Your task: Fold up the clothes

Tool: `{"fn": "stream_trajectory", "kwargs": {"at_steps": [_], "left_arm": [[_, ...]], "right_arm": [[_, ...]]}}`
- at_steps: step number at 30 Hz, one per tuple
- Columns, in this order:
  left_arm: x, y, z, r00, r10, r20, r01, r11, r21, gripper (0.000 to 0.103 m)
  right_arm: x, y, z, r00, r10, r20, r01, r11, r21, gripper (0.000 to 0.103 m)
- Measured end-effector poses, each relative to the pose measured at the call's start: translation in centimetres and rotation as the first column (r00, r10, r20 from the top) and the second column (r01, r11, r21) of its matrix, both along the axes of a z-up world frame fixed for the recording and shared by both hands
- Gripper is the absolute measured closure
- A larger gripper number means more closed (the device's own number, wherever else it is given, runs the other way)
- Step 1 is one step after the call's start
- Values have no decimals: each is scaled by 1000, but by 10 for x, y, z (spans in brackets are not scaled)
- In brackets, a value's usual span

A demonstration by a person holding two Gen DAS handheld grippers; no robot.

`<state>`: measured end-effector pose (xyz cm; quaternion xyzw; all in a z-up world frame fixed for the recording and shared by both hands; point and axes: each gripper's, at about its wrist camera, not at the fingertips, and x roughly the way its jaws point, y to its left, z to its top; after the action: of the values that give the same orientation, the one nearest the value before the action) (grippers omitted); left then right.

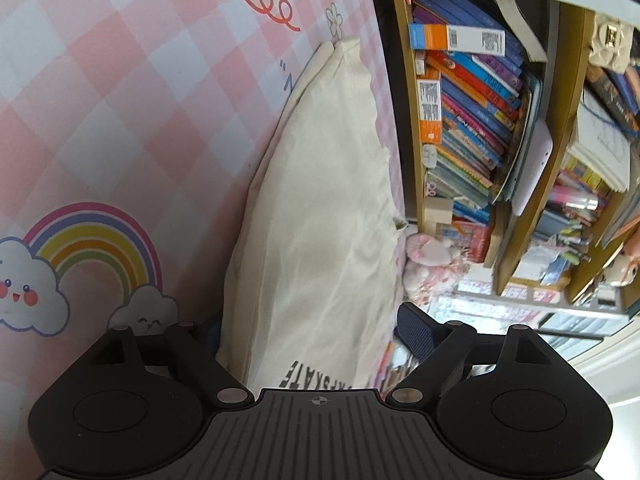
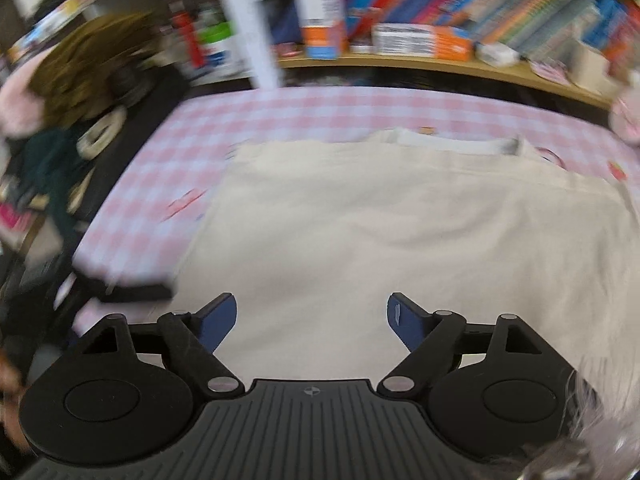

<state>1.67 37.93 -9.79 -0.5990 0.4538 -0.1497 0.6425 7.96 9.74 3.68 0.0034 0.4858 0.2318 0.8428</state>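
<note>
Cream garment (image 2: 360, 220), centre frame on checked cloth (image 2: 304, 108): soft, light, limp, best pinched at an edge; right gripper (image 2: 312, 320) and left gripper (image 1: 304, 332) both spread, empty.

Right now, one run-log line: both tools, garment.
left tool: open, empty | right tool: open, empty, over garment | cream garment: lying partly folded on pink checked cloth
</note>
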Motion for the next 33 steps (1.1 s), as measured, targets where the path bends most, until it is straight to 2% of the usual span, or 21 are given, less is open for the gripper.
{"fn": "stream_trajectory", "kwargs": {"at_steps": [4,8,11,13,14,17,19,23,27,30,33], "left_arm": [[-5,-1,1,1000,6,-1,-6,1000,12,19],[-11,-2,1,1000,16,-4,-16,1000,23,21],[-15,-1,0,1000,28,-11,-27,999,34,28],[-18,0,-2,1000,29,-12,-29,999,23,44],[-19,1,-3,999,31,-15,-31,999,14,47],[-22,0,-4,999,37,-4,-37,999,8,67],[-22,-3,-2,1000,28,14,-29,999,29,92],[-21,-11,17,993,-26,117,14,994,106,93],[-18,-25,46,962,-130,239,76,972,224,93],[-16,-32,53,948,-174,266,99,957,271,93],[-15,-36,58,937,-202,285,114,948,296,93]], "right_arm": [[34,2,1,998,-61,-32,61,998,-17,17],[62,20,-1,997,-57,-51,54,997,-55,16],[77,37,-4,996,-42,-79,36,997,-69,16],[83,50,-5,996,-22,-88,15,996,-85,16],[85,58,-5,996,-11,-90,2,995,-98,15],[93,80,-6,993,30,-112,-45,990,-132,13],[98,95,-5,991,55,-126,-75,985,-158,13],[109,117,-4,986,92,-138,-118,974,-195,13],[114,138,-3,975,141,-170,-172,968,-181,13],[114,156,-5,964,171,-204,-208,962,-175,13],[109,180,-10,952,222,-209,-267,938,-219,14]]}}
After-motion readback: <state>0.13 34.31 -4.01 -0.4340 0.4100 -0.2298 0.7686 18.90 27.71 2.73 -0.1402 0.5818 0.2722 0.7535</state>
